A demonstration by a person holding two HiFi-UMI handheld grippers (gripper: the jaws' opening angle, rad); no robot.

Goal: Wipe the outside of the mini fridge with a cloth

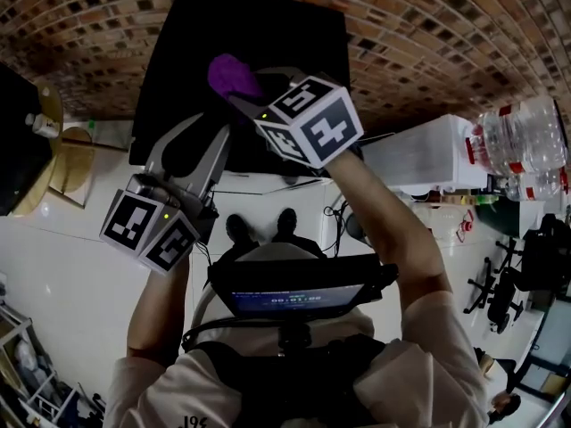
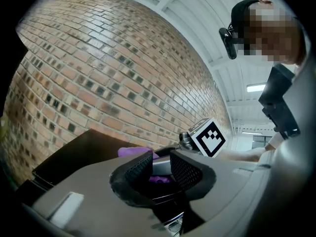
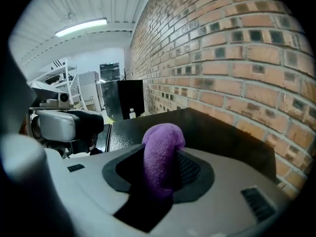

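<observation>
Where the brick wall (image 1: 428, 25) meets white floor (image 1: 71, 266), we find the black mini fridge (image 1: 294, 43) standing against it | right gripper (image 3: 163, 162) clamped on the purple cloth (image 3: 160, 144), over the fridge's top | left gripper (image 2: 160, 163) jaws partly apart, empty, at its near left corner | chest screen (image 1: 299, 297) digits too small to read.

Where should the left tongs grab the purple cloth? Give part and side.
Grip the free bulge of the purple cloth above the right tongs, which pinch its lower part. Bring the open left tongs in from the side, across that upright wad.
</observation>
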